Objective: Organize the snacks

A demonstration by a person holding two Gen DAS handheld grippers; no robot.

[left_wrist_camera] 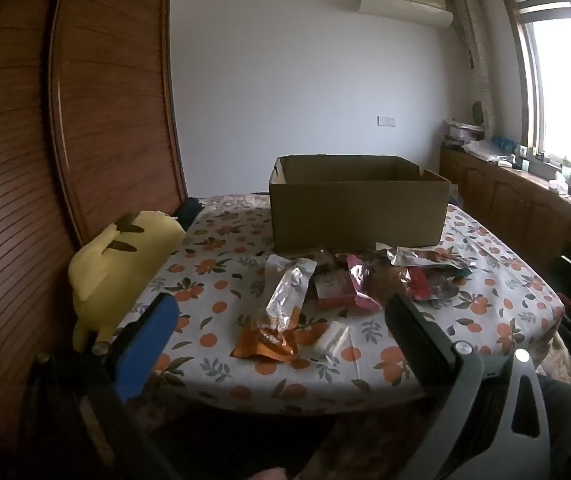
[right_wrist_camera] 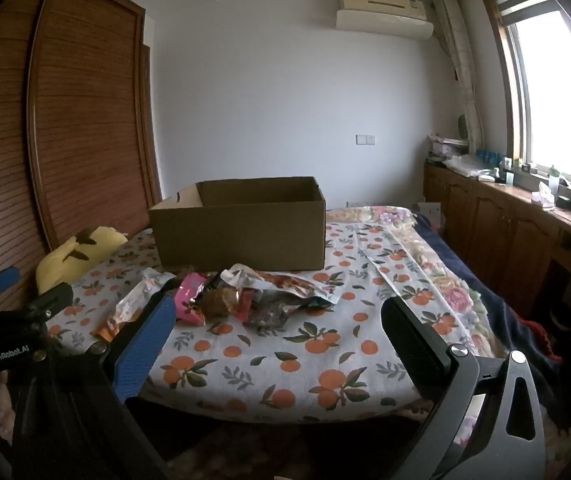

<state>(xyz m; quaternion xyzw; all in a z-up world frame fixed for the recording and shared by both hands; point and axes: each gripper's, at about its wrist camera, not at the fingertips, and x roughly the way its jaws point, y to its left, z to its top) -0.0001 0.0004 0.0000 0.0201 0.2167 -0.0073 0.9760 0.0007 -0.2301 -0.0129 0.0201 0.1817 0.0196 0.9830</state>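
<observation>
Snacks (left_wrist_camera: pixel 349 284), a loose heap of foil and plastic packets, lie on the orange-print cloth (left_wrist_camera: pixel 497 304) of the bed, just in front of the box (left_wrist_camera: pixel 359 208). In the left view I pick out a silver pouch (left_wrist_camera: pixel 290 294) resting on an orange pack (left_wrist_camera: pixel 265 340), a small white packet (left_wrist_camera: pixel 331 338) beside them, a pink packet (left_wrist_camera: pixel 359 284) and a crumpled foil wrapper (left_wrist_camera: pixel 425 258). The right view shows the same heap (right_wrist_camera: pixel 241 296) against the box (right_wrist_camera: pixel 241 226), whose top stands open; its inside is hidden from both views, so I cannot tell whether anything is in it.

Progress, as I judge it: nothing visibly sorted; the whole pile is left to move, presumably into the box.

My left tongs (left_wrist_camera: pixel 281 330) are spread wide and hold nothing, framing the orange pack and the white packet from well short of them. My right tongs (right_wrist_camera: pixel 279 332) are likewise wide apart and empty, over bare cloth nearer than the heap.

Writing: "GenRobot.AI" on the body of the left tool (right_wrist_camera: pixel 9 350), seen in the right view. Packet labels are too small and blurred to read.

Surroundings: a yellow plush (left_wrist_camera: pixel 121 264) at the left edge, a slatted wardrobe (left_wrist_camera: pixel 109 92) behind it, an air conditioner (left_wrist_camera: pixel 405 0) on the wall, a window (left_wrist_camera: pixel 565 92) over a cluttered counter (left_wrist_camera: pixel 525 176).
</observation>
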